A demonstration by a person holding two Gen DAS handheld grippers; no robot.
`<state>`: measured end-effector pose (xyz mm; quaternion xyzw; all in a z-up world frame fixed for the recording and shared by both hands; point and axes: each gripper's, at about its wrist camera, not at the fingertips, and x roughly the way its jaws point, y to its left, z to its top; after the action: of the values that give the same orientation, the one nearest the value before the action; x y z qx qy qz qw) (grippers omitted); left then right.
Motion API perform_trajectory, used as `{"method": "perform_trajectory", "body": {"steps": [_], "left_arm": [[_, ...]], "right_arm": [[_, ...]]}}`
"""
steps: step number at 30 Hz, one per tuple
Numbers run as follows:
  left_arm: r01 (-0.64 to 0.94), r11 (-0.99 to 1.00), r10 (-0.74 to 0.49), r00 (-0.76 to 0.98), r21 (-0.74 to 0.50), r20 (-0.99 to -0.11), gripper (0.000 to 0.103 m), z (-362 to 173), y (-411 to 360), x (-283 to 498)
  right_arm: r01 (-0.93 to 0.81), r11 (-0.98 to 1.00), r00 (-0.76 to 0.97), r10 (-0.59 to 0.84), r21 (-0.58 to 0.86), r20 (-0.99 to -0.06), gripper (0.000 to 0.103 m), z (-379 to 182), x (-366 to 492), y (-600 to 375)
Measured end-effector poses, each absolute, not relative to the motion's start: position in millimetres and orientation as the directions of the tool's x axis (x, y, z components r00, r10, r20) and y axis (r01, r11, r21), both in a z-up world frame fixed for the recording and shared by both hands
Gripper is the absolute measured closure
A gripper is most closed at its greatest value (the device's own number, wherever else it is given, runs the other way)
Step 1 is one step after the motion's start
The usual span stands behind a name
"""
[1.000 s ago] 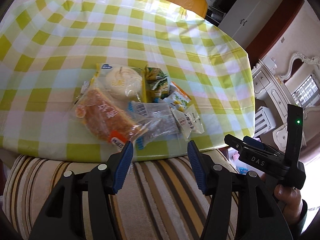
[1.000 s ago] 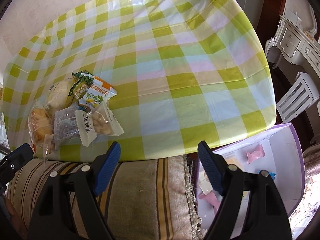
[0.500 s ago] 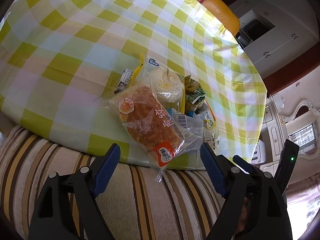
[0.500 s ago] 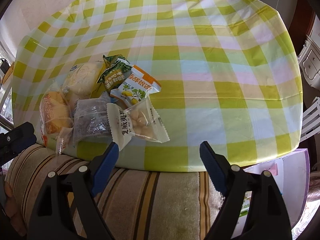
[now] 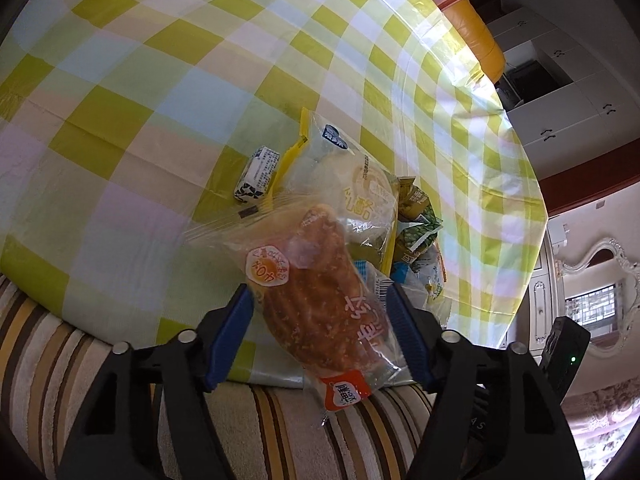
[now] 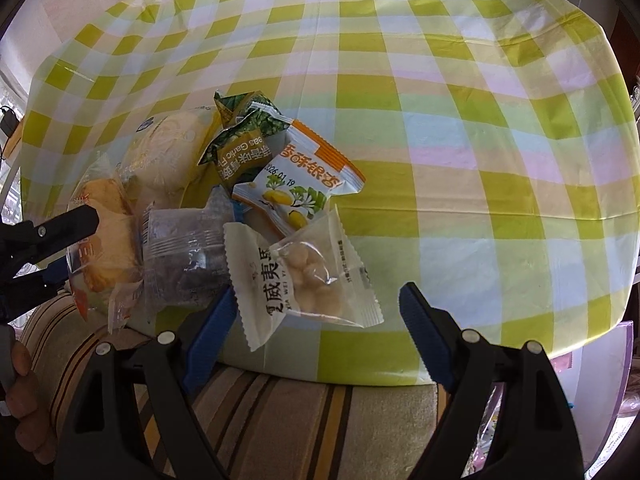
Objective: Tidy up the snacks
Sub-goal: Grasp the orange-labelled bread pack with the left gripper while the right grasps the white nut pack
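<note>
A pile of snack packets lies at the near edge of the green-checked table (image 5: 160,92). My left gripper (image 5: 320,332) is open, its blue pads on either side of an orange bread packet (image 5: 320,296) without pinching it. Behind that lie a white bun packet (image 5: 352,192), green pea packets (image 5: 418,224) and a small white bar (image 5: 258,174). My right gripper (image 6: 312,328) is open around a clear packet of nuts (image 6: 308,272). Next to it are an orange-and-white packet (image 6: 300,184), a dark clear packet (image 6: 188,252) and the bread packet (image 6: 104,236).
A striped cushion (image 6: 280,428) runs along the table's near edge under both grippers. A purple-edged white box (image 6: 592,384) stands low at the right of the table. White cabinets (image 5: 560,92) and an orange chair (image 5: 476,36) are beyond the table.
Both grippers have moved in toward the pile. The left pads now flank the bread packet, and the right pads flank the nut packet. The purple box has slid to the frame edge.
</note>
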<state>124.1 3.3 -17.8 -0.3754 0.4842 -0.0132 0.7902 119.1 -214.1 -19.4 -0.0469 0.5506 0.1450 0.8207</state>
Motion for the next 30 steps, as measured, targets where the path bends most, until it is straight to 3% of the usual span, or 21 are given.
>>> {"method": "perform_trajectory", "body": {"steps": [4,11,13,14,15,22,30], "left_arm": [[-0.321,0.734,-0.382,0.534,-0.598,-0.755,0.052,-19,1,129],[-0.283,0.762,-0.353,0.572,-0.582,-0.740,0.058,-11,-2,133],[-0.276,0.769,-0.344,0.582,-0.576,-0.737,0.059,-9,-3,132],[-0.272,0.773,-0.339,0.586,-0.573,-0.736,0.059,-7,-3,132],[-0.268,0.777,-0.334,0.591,-0.569,-0.734,0.059,-5,-4,131],[-0.250,0.797,-0.306,0.617,-0.550,-0.725,0.059,4,-6,127],[-0.232,0.820,-0.276,0.639,-0.523,-0.717,0.059,15,-12,121]], "right_arm": [[-0.264,0.957,0.345,0.208,0.118,-0.915,0.020,-23,128,-219],[-0.251,0.957,0.335,0.226,0.145,-0.915,0.021,-28,133,-221],[-0.256,0.957,0.341,0.224,0.139,-0.913,0.029,-28,131,-220],[-0.258,0.957,0.347,0.217,0.130,-0.913,0.040,-27,129,-219],[-0.255,0.960,0.353,0.205,0.117,-0.913,0.043,-26,128,-218],[-0.241,0.961,0.357,0.218,0.136,-0.908,0.055,-23,124,-223],[-0.234,0.964,0.373,0.212,0.130,-0.903,0.060,-19,120,-226]]}}
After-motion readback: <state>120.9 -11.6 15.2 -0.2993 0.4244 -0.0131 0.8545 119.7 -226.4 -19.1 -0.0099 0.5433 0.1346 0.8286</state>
